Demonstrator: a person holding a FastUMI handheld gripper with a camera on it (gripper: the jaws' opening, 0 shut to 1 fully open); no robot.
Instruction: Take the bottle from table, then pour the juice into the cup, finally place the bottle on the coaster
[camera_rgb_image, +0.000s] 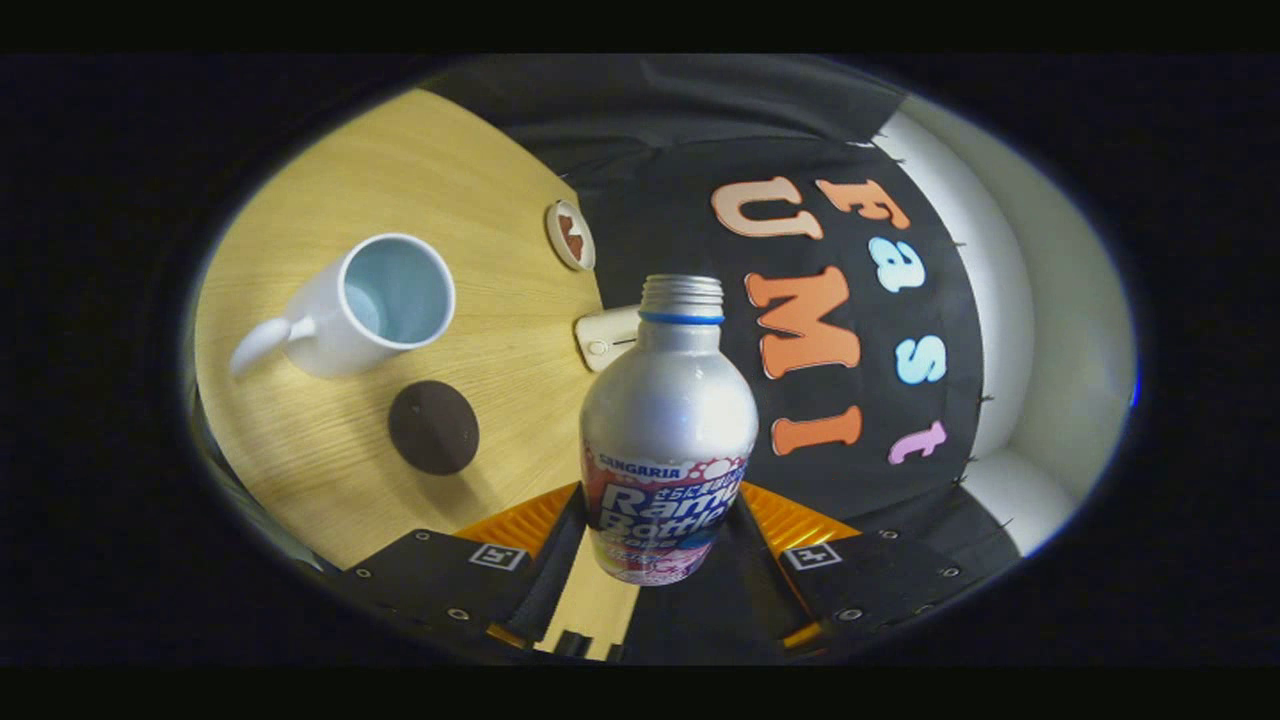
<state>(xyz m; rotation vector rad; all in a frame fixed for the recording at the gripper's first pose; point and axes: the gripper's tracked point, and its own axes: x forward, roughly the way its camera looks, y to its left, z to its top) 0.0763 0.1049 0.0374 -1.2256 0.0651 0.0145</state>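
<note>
Right, the tongs (655, 540) are clamped on the bottle (668, 420), both fingers pressing its lower body, and it's lifted and tilting over the table (470, 180). Beyond and off to the left sits the dark coaster (433, 427), then the white cup (372, 305), looking empty. Pouring and placing are yet to come.

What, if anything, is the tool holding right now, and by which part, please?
The tool holds the silver bottle, uncapped, by its lower body, one finger on each side of the labelled part.
</note>
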